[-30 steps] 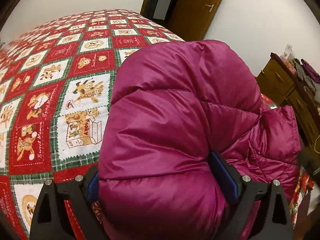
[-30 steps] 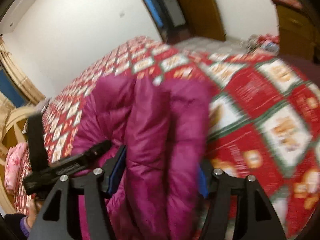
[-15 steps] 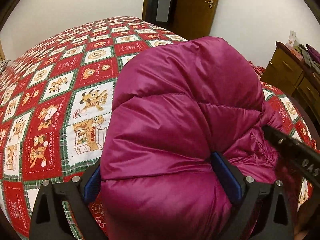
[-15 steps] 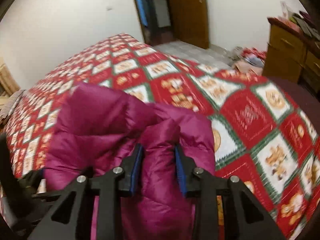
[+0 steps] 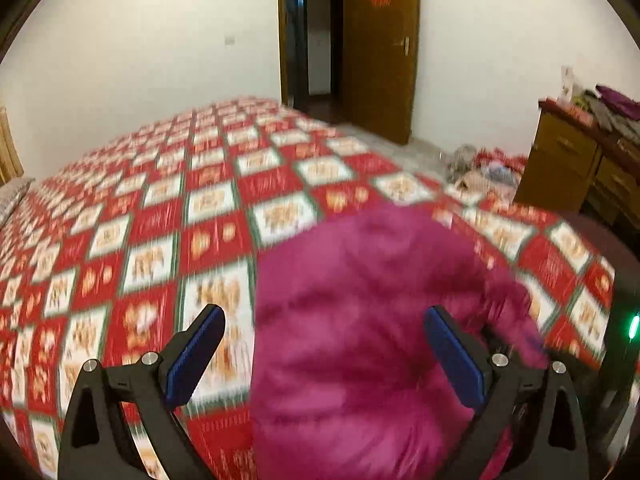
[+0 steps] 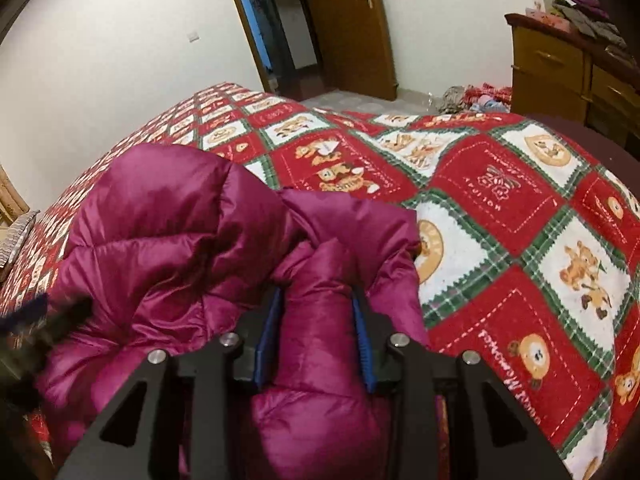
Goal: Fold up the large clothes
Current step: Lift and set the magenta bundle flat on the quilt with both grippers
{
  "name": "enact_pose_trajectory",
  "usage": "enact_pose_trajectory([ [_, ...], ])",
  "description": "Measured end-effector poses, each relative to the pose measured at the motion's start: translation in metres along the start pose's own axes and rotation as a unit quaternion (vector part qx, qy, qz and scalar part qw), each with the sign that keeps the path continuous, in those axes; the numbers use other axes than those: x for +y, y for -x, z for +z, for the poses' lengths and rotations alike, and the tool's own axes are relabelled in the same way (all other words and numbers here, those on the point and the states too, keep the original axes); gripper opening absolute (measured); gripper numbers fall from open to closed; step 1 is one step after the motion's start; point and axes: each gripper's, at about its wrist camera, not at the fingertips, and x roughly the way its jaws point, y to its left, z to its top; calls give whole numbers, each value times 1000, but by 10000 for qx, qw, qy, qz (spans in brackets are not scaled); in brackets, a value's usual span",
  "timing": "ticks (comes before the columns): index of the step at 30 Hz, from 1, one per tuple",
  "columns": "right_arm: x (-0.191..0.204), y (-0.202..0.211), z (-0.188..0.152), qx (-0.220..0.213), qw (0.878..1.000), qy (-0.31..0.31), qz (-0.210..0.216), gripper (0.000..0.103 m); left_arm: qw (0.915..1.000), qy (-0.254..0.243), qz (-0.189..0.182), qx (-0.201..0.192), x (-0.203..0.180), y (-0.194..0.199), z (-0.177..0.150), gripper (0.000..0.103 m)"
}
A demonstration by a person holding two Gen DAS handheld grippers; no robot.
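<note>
A bulky magenta puffer jacket [image 5: 360, 320] lies bunched on the bed near its front edge; it also shows in the right wrist view [image 6: 160, 240]. My left gripper [image 5: 324, 324] is open, its blue pads wide apart; the jacket bulges between them, clear of the left pad. That view is blurred by motion. My right gripper [image 6: 318, 312] is shut on a thick fold of the jacket [image 6: 320, 340], squeezed between its blue pads. A blurred dark shape, the left gripper, shows at the left edge of the right wrist view [image 6: 36, 328].
The bed carries a red, white and green checked quilt with bear pictures [image 5: 160, 220], also seen in the right wrist view [image 6: 520, 220]. A wooden dresser [image 5: 580, 160] stands at the right with clothes on top. An open brown door [image 5: 380, 48] is behind. Clutter lies on the floor [image 5: 484, 168].
My left gripper has opened, let go of the jacket and pulled back and up. My right gripper stays shut on its fold, and the jacket has settled lower on the bed.
</note>
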Motion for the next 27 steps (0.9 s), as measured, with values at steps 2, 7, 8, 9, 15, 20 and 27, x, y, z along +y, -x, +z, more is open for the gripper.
enact_pose_trajectory([
  [2,2,1,-1,-27,10000,43,-42,37,9995,-114,140,248,-2,-23,10,101],
  [7,4,-1,-1,-60,9999,58,-70,37,9970,-76,235,738,2,-69,0,101],
  [8,3,0,-1,-61,10000,43,-63,37,9970,-36,195,742,4,-69,-2,101],
  [9,3,-2,-1,-57,10000,30,-55,37,9970,-19,179,752,6,-71,-4,101],
  [15,4,-3,0,-68,10000,-6,-61,37,9967,-101,248,760,-1,-79,-10,101],
  [20,6,-5,1,-62,9998,80,-169,37,9963,-59,178,838,2,-79,-11,101],
  [27,10,-4,5,106,9991,273,-316,40,9947,-335,-99,970,3,-29,-28,101],
])
